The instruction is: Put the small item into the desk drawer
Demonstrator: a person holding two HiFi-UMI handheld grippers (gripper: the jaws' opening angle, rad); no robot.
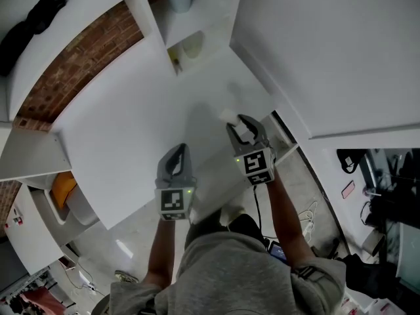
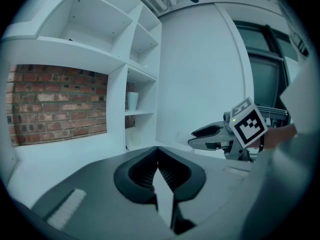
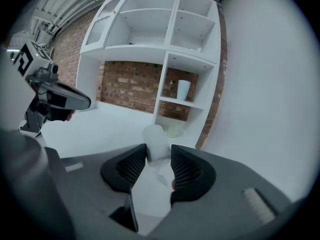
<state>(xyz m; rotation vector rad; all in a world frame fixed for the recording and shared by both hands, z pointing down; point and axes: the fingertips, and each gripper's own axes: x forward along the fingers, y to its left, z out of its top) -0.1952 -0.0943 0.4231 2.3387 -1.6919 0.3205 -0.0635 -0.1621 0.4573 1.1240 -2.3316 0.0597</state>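
My right tongs (image 3: 158,149) are clamped on the small white item (image 3: 156,140). Both ribbed pads press against its sides, and its rounded top pokes out past the tips. From the head view, I see that item held over the tabletop (image 1: 131,123), close to its right-hand edge, at the front end of the right tongs. My left tongs (image 2: 158,148) are closed with nothing in them, the two tips meeting in a point. They hang just to the left of the right tongs and a little nearer to me, also over the tabletop. Each pair carries its marker cube (image 1: 257,163) at the back, with a bare forearm (image 1: 289,228) running down to a grey shirt. Beyond the tongs the tabletop is plain white and runs back to a white shelf unit (image 3: 165,59) against a brick wall (image 3: 130,86). In the narrow right-hand column of shelves, a white cup (image 3: 183,90) stands upright on the middle shelf. Below it, in the compartment at tabletop level, sits a pale rounded thing (image 3: 174,129) that I can't identify. A plain white wall (image 3: 270,84) closes off the right side.
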